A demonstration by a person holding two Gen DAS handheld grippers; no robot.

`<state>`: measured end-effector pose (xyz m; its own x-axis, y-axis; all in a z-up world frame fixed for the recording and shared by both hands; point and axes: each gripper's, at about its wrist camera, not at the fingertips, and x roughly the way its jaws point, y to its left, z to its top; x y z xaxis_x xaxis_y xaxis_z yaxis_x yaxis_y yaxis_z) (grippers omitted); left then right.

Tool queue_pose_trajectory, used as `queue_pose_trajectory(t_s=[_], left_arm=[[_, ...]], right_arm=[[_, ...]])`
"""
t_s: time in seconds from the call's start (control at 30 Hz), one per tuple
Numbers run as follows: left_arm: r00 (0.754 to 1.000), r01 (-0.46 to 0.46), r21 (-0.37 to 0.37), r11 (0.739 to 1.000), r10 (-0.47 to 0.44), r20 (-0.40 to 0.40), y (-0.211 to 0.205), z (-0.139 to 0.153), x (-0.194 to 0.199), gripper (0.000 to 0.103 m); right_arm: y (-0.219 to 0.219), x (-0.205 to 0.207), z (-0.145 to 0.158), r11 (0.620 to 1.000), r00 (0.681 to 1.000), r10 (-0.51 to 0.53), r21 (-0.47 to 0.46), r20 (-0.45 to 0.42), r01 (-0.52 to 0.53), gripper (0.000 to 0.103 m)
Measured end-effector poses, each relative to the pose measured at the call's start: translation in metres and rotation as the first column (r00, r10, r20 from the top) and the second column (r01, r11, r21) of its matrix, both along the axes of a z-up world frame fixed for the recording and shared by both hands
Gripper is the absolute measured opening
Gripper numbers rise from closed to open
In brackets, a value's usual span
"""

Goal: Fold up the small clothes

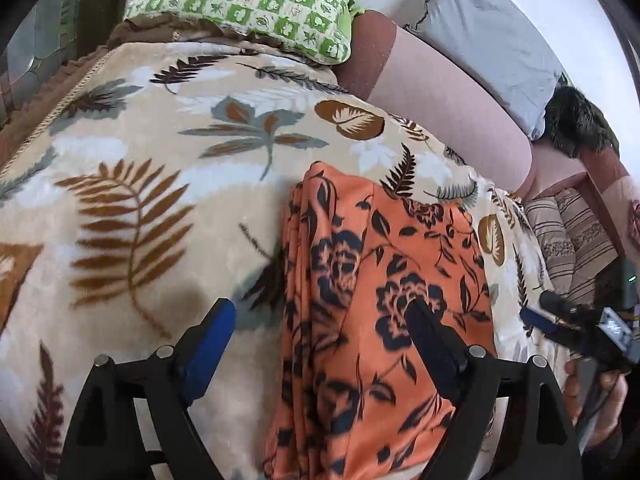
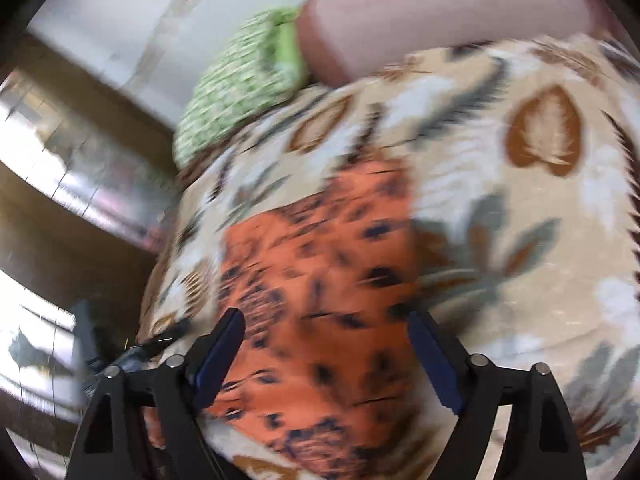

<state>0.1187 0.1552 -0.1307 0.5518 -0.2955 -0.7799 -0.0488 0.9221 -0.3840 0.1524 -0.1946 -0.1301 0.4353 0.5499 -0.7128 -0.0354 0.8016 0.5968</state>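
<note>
Left jaws: I see my left gripper (image 1: 322, 322) spread wide, nothing pinched; the blue-padded finger (image 1: 208, 340) sits over the blanket, the other finger over the garment, neither pad pressing cloth that I can tell.
Right jaws: my right gripper (image 2: 324, 332) also stands wide, above the garment with nothing clamped; this view is smeared with motion blur.
Right gripper from the left view: I catch the right gripper at the right border of the left wrist view, with the person's hand (image 1: 596, 396) wrapped around its handle.
Garment: the orange floral garment (image 1: 384, 300) lies folded into a long narrow stack on the blanket, its layered edges showing along its left side; it runs away from me, the near end passing under my left jaws.
Garment in right view: the same orange cloth (image 2: 320, 280) fills the middle below the jaws, lying flat on the blanket.
Blanket: a beige leaf-print blanket (image 1: 140, 184) covers the bed under everything, with a brown frilled border at the far left.
Pillows: a green-and-cream checked pillow (image 1: 248, 4) rests at the far end, a pink bolster (image 1: 440, 92) just beside it, a grey pillow (image 1: 492, 36) behind the bolster.
Far right: a dark furry item (image 1: 576, 124) and striped brown fabric (image 1: 568, 240) lie beyond the blanket's edge.
Writing: I can read no brand, label or text anywhere.
</note>
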Motion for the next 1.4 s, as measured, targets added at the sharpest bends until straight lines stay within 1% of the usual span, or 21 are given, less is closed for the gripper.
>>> queue_pose_trajectory(t_s=[0.1,0.17,0.23,0.3,0.33,0.37,0.4,0.43,0.47,0.5,0.53,0.57,0.63,0.7,0.77,0.93,1.07,1.13,1.2,1.27,1.4], left_arm=[[0.997,0.013,-0.048,0.999,-0.017,-0.078,-0.002,-0.020,0.018,0.088],[0.991,0.019,-0.082,0.996,-0.029,-0.128,-0.005,-0.035,0.025,0.088],[0.987,0.019,-0.117,0.993,-0.037,-0.155,-0.008,-0.046,0.029,0.088],[0.987,0.006,-0.110,0.994,-0.024,-0.157,-0.011,-0.048,0.030,0.089],[0.986,0.033,-0.091,0.995,-0.047,-0.160,-0.016,-0.048,0.031,0.090],[0.985,0.055,-0.071,0.996,-0.066,-0.162,-0.020,-0.048,0.031,0.090],[0.982,0.082,-0.036,0.996,-0.087,-0.165,-0.026,-0.049,0.032,0.088],[0.981,0.107,-0.004,0.994,-0.106,-0.165,-0.031,-0.049,0.033,0.072],[0.976,0.141,-0.016,0.990,-0.142,-0.164,-0.037,-0.050,0.033,0.054],[0.977,0.126,-0.032,0.991,-0.130,-0.168,-0.037,-0.049,0.034,0.050],[0.979,0.116,-0.033,0.993,-0.120,-0.164,-0.037,-0.048,0.034,0.041],[0.983,0.106,-0.022,0.994,-0.108,-0.149,-0.038,-0.044,0.033,0.034],[0.988,0.106,0.024,0.994,-0.103,-0.119,-0.045,-0.033,0.030,0.029],[0.991,0.106,0.026,0.994,-0.103,-0.086,-0.052,-0.020,0.027,0.028],[0.994,0.107,0.025,0.994,-0.106,-0.024,-0.061,0.000,0.023,0.028],[0.986,0.126,0.007,0.992,-0.126,0.111,-0.089,0.057,0.035,0.028],[0.975,0.165,0.024,0.986,-0.167,0.145,-0.123,0.076,0.062,0.028],[0.974,0.182,0.028,0.983,-0.184,0.134,-0.138,0.073,0.077,0.028],[0.974,0.193,0.022,0.981,-0.194,0.113,-0.150,0.062,0.090,0.029],[0.978,0.193,0.019,0.981,-0.194,0.077,-0.161,0.042,0.104,0.029],[0.982,0.184,0.008,0.983,-0.184,-0.040,-0.179,-0.016,0.122,0.031]], right_arm=[[-0.011,0.014,-0.022,0.998,0.997,-0.005,0.060,-0.073,0.010,0.087],[-0.007,0.021,-0.039,0.990,0.993,0.030,0.143,-0.118,-0.013,0.087],[0.007,0.028,-0.057,0.988,0.987,0.051,0.153,-0.150,-0.028,0.087],[0.017,0.035,-0.073,0.987,0.982,0.070,0.156,-0.174,-0.042,0.087],[0.021,0.037,-0.078,0.986,0.980,0.075,0.162,-0.186,-0.045,0.088],[0.028,0.039,-0.076,0.986,0.983,0.088,0.154,-0.160,-0.064,0.088],[0.037,0.041,-0.072,0.982,0.983,0.129,0.155,-0.133,-0.108,0.079],[0.048,0.041,-0.067,0.985,0.979,0.158,0.088,-0.126,-0.148,0.064],[0.056,0.041,-0.065,0.985,0.978,0.173,0.041,-0.119,-0.169,0.055],[0.060,0.041,-0.062,0.983,0.977,0.184,0.022,-0.109,-0.182,0.045],[0.063,0.041,-0.056,0.982,0.978,0.189,0.003,-0.093,-0.189,0.040],[0.064,0.040,-0.051,0.980,0.977,0.197,-0.006,-0.079,-0.198,0.039],[0.067,0.037,-0.035,0.973,0.973,0.226,-0.040,-0.039,-0.227,0.038],[0.069,0.037,-0.015,0.965,0.967,0.255,-0.067,0.004,-0.254,0.038],[0.065,0.038,0.014,0.959,0.960,0.271,-0.104,0.067,-0.264,0.037],[0.024,0.051,0.073,0.957,0.944,0.278,-0.133,0.179,-0.257,0.037],[-0.021,0.067,0.089,0.969,0.948,0.239,-0.114,0.210,-0.219,0.037],[-0.040,0.076,0.084,0.972,0.952,0.229,-0.102,0.204,-0.212,0.037],[-0.060,0.087,0.068,0.978,0.962,0.204,-0.066,0.179,-0.195,0.038],[-0.078,0.098,0.037,0.983,0.974,0.181,-0.011,0.134,-0.181,0.038],[-0.088,0.114,-0.030,0.988,0.987,0.156,0.001,0.024,-0.156,0.038]])
